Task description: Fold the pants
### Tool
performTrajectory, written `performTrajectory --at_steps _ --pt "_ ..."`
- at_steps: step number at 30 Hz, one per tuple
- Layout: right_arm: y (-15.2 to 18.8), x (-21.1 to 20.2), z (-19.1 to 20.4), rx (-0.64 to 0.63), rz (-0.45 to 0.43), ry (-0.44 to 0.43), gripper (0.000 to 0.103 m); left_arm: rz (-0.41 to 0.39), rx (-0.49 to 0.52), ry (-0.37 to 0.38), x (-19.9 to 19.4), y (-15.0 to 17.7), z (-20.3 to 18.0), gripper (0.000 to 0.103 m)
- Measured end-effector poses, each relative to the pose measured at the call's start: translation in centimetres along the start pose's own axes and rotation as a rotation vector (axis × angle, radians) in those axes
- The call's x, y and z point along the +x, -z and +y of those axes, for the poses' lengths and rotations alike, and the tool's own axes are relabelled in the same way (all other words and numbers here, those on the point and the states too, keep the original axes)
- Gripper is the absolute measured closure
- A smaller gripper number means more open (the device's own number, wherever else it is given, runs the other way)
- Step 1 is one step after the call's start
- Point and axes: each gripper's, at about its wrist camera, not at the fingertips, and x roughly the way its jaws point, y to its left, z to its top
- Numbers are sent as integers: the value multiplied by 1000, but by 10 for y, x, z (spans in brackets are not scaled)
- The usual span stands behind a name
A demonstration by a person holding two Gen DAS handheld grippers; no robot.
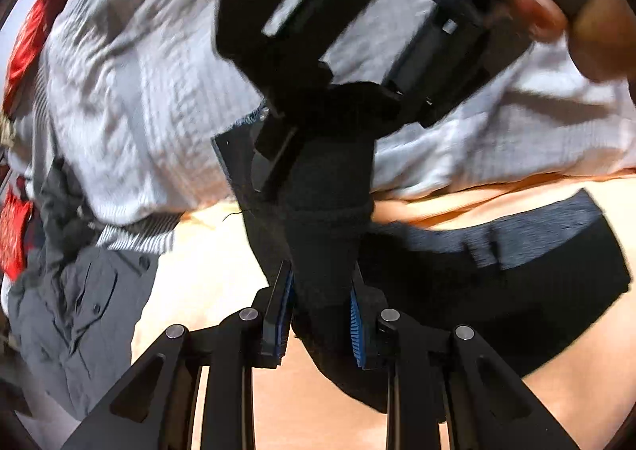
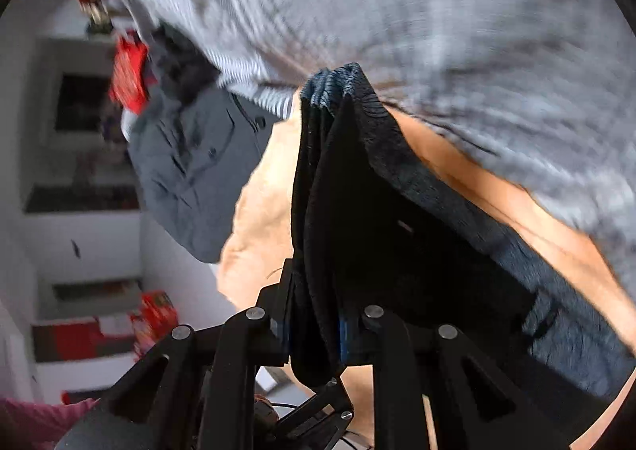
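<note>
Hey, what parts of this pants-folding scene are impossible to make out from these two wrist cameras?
- Left wrist view: the right tool is motion-blurred; its tips are hidden behind the black knit pants.
- Right wrist view: the pale grey striped sheet is smeared by motion.
- Both views: the pants' full outline is cut off by the picture edges.

Peach-orange sheet (image 1: 206, 275) covers the bed, wrinkled. White-grey striped blanket (image 1: 131, 64) lies bunched on the sheet's far part, overlapping its edge. Grey buttoned shirt (image 1: 83, 315) crumpled at the sheet's left edge, just beside the blanket, touching its striped hem. Red items (image 1: 24, 40) past the blanket's left end, blurred. Off the sheet's left side, white shelving (image 2: 83, 227) with red boxes (image 2: 157, 311) on it. Pink cloth (image 2: 35, 422) below the shelving.
</note>
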Motion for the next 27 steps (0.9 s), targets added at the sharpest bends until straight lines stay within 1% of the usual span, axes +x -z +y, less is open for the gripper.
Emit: performTrajectory --at_steps 1,3,5,7,9,11,14,17,20,23,27 --pt "11 -15 -10 21 -33 -24 85 -10 18 11 -6 -4 -9 77" --pt "26 -34 -19 44 -76 -51 85 -28 54 31 -17 -10 -27 77" --pt "47 -58 -35 70 -127 -77 85 -45 93 53 -27 -15 -46 77" --pt "71 -83 -51 95 -176 -95 85 -59 131 83 -37 -19 -68 77" --pt "90 -97 -65 115 -215 -105 85 -68 166 118 -45 -23 -92 77" --pt "116 -121 -88 153 -262 -116 85 -69 199 153 -51 -24 -117 77" --pt "158 -143 -127 236 -328 -146 85 -65 262 207 -57 -23 -159 77" --pt "196 -158 -160 298 -386 -172 85 -64 317 245 -61 -18 -196 77" --pt "231 -164 -193 355 -427 -182 85 -45 376 273 -58 -9 -231 77" --pt "255 -158 -228 407 -441 -184 85 -6 430 273 -43 5 -260 77" --pt "271 -137 -267 472 -442 -210 85 53 475 254 -20 21 -280 77"
